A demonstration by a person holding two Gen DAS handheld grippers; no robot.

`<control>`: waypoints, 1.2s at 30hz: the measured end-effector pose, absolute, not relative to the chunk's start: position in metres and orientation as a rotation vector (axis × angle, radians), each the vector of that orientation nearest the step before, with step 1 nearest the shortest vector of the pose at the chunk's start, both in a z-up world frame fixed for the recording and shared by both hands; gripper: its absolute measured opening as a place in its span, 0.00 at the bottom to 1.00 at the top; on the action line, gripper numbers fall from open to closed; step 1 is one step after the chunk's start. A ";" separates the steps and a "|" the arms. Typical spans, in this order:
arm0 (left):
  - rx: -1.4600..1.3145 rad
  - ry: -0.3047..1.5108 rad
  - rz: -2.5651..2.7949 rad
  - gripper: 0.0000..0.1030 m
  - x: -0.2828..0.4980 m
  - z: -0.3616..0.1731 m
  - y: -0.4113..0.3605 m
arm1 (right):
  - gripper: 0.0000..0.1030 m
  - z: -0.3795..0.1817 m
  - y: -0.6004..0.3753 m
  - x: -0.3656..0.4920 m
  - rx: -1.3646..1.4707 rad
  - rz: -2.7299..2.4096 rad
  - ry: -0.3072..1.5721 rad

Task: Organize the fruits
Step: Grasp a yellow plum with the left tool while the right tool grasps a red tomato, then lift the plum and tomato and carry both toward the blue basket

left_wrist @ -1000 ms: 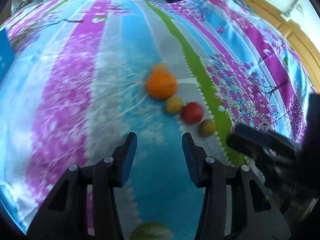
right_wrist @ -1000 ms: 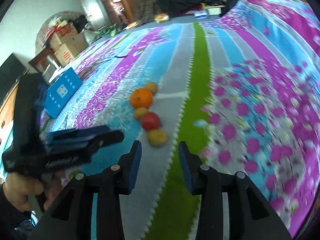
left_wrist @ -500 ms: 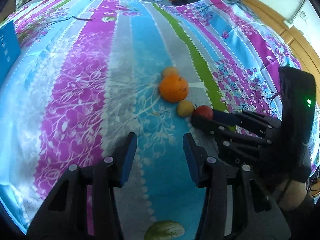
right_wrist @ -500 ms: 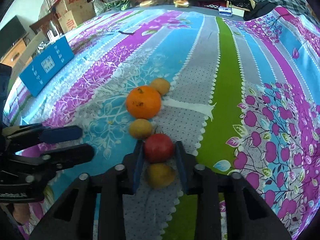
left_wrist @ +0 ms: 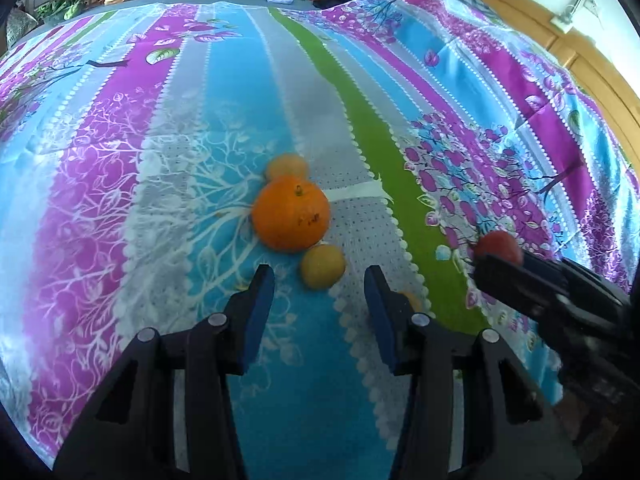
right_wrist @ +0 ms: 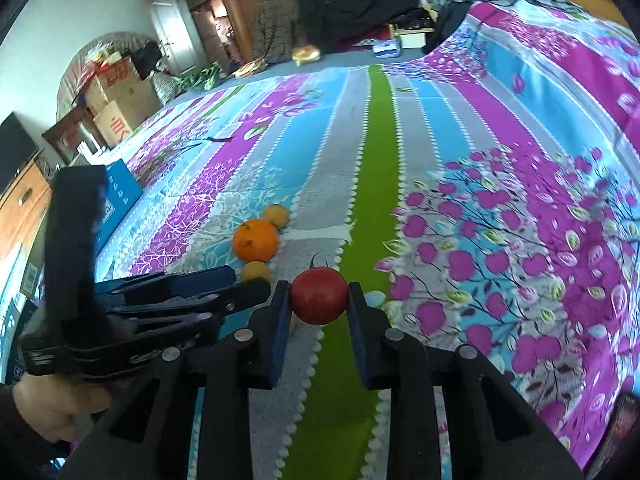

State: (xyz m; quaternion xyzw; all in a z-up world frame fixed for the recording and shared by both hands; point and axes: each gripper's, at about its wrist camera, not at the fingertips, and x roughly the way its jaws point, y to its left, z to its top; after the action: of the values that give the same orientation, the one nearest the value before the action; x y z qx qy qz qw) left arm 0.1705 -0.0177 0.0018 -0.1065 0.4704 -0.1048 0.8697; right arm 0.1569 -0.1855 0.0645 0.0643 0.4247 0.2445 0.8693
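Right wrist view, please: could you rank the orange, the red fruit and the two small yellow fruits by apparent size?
1. Red fruit, held nearest the camera, so unsure.
2. Orange.
3. Far yellow fruit and near yellow fruit, partly hidden: alike.

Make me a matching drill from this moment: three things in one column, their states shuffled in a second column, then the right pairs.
1. red fruit
2. big orange
3. left hand-held gripper

A. open, holding nothing
B. lying on the bedspread, small yellow fruits on either side
C. clamped in the right hand-held gripper

Pairs: 1-C, 2-B, 3-A
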 end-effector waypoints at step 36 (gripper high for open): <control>-0.167 0.711 0.192 0.23 0.011 0.200 0.115 | 0.29 0.225 -0.104 0.064 0.059 0.511 0.740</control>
State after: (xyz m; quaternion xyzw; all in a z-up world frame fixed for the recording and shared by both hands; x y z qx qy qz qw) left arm 0.0109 0.1146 0.2000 -0.0817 0.3471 0.0936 0.9296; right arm 0.0640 -0.1035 0.2245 0.0287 0.3575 0.2468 0.9003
